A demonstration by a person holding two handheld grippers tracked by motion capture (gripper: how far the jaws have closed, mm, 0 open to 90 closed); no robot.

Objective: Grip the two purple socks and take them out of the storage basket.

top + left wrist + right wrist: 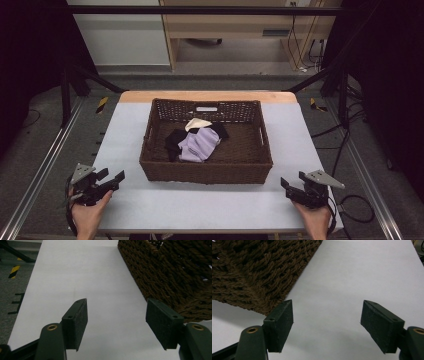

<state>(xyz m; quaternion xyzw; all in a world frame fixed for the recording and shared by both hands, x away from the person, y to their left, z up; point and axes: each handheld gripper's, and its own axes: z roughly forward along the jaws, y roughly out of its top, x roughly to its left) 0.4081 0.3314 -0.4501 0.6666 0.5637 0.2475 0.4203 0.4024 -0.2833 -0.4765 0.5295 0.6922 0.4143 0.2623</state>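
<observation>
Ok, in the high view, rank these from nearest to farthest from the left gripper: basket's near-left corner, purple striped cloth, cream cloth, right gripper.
From the left gripper:
1. Basket's near-left corner, just right of it.
2. Purple striped cloth, mid-basket.
3. Cream cloth, behind the purple one.
4. Right gripper, across the table.

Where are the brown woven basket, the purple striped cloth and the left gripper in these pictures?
brown woven basket (205,173): high view, on its near outer wall.
purple striped cloth (200,144): high view, on the middle of the folded cloth inside the basket.
left gripper (116,321): left gripper view, midway between its open jaws.
</observation>
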